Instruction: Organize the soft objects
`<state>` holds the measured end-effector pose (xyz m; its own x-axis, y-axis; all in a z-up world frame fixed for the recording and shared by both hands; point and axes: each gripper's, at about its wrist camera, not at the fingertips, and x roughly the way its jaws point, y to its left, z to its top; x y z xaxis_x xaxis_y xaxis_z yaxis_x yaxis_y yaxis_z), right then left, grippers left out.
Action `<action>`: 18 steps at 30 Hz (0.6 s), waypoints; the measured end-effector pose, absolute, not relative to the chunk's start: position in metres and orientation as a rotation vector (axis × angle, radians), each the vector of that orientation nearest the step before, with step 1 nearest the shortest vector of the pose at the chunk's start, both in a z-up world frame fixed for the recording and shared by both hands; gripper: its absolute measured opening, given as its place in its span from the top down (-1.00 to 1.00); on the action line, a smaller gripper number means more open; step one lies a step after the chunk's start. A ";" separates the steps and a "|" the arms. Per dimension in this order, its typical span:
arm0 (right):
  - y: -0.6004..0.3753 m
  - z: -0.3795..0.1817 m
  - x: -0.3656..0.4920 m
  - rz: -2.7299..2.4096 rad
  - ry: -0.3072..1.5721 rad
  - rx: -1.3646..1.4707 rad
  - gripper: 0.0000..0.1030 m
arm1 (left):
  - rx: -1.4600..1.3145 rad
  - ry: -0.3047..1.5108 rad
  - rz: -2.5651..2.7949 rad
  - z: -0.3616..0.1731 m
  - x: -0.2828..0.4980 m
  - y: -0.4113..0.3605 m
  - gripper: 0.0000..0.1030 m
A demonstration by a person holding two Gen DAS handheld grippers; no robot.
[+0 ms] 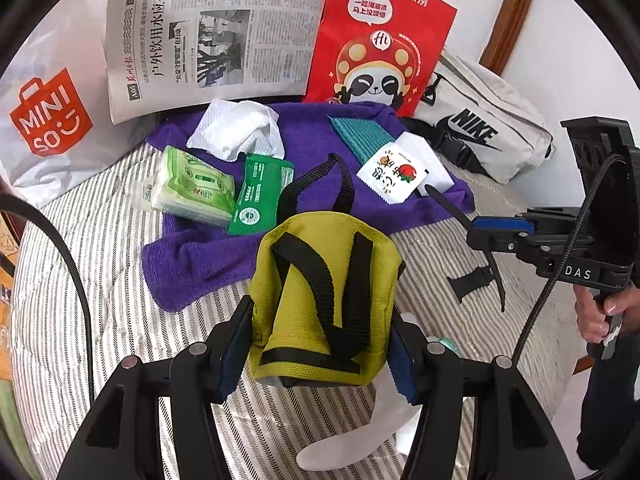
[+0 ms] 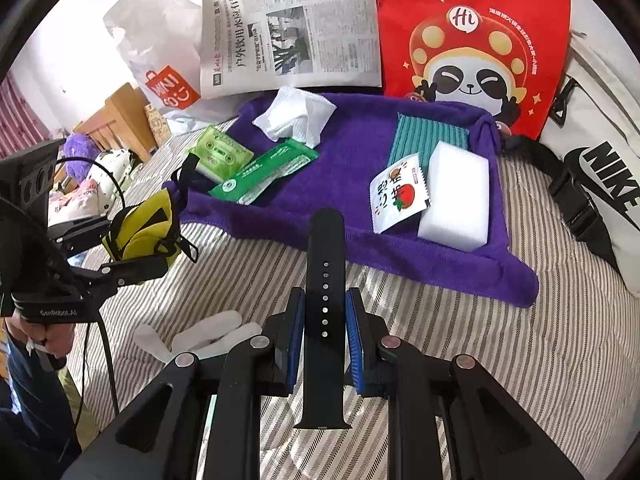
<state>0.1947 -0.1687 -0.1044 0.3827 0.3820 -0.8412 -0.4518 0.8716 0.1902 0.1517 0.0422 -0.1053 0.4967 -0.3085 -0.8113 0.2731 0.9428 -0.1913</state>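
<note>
Between the blue pads of the left hand-held gripper (image 1: 320, 344) sits a yellow-green fabric pouch with black webbing straps (image 1: 324, 300), clamped and lifted above the grey-striped bed cover (image 1: 80, 300). The right hand-held gripper (image 2: 325, 340) is closed on a black perforated rubber watch strap (image 2: 325, 280), held upright over the same cover. Beyond both lies a purple terry towel (image 2: 352, 168) carrying a crumpled white tissue (image 2: 296, 116), a green wipes packet (image 2: 264, 176), a white sponge block (image 2: 456, 196) and a strawberry-printed sachet (image 2: 396, 196). A newspaper (image 2: 296, 28) and red paper bag (image 2: 472, 40) stand behind.
</note>
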 end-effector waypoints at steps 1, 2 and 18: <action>-0.168 -0.103 0.196 0.522 1.047 -0.076 0.60 | -0.046 0.987 -0.352 -0.104 0.152 0.042 -0.12; -0.167 -0.102 0.198 0.511 1.041 -0.079 0.60 | -0.052 0.982 -0.355 -0.103 0.153 0.042 -0.12; -0.153 -0.082 0.265 0.458 1.013 0.011 0.60 | -0.069 0.961 -0.309 -0.081 0.201 0.056 -0.12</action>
